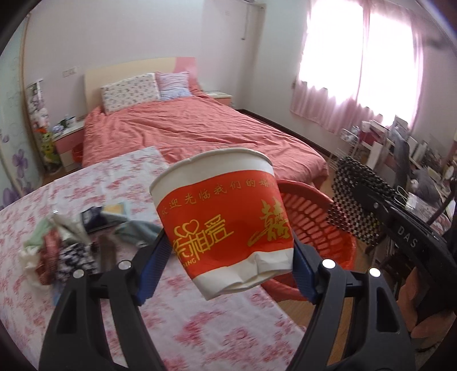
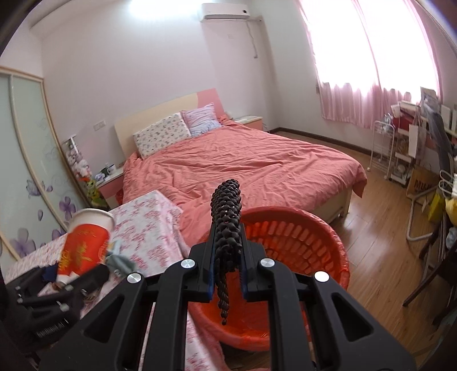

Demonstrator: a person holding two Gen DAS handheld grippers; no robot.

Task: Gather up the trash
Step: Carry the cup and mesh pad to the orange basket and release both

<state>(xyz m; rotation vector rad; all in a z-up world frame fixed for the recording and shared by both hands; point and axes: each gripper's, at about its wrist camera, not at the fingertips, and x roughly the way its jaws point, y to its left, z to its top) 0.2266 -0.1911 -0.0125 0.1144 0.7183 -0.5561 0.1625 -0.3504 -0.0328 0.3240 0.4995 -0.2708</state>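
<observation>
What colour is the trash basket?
Red basket, best seen in the right wrist view.

Daylight is glowing through pink curtains [image 2: 371, 57] onto a bed [image 2: 242, 162] wearing a coral cover; an air conditioner [image 2: 224, 11] is hanging on the pale wall above wooden flooring [image 2: 380, 242].

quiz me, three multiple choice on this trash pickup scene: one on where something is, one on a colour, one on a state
1. Where is the red basket?
A. on the bed
B. on the floor beside the table
C. on the table

2. What colour is the band on the paper cup?
A. blue
B. green
C. red

3. How does the right gripper stand?
A. shut on the black-and-white mesh piece
B. open and empty
C. shut on a cup

Answers: 1 B, the basket stands on the wood floor at the table's edge. 2 C, a red band with gold writing. 3 A, the pads pinch the mesh piece over the basket.
</observation>
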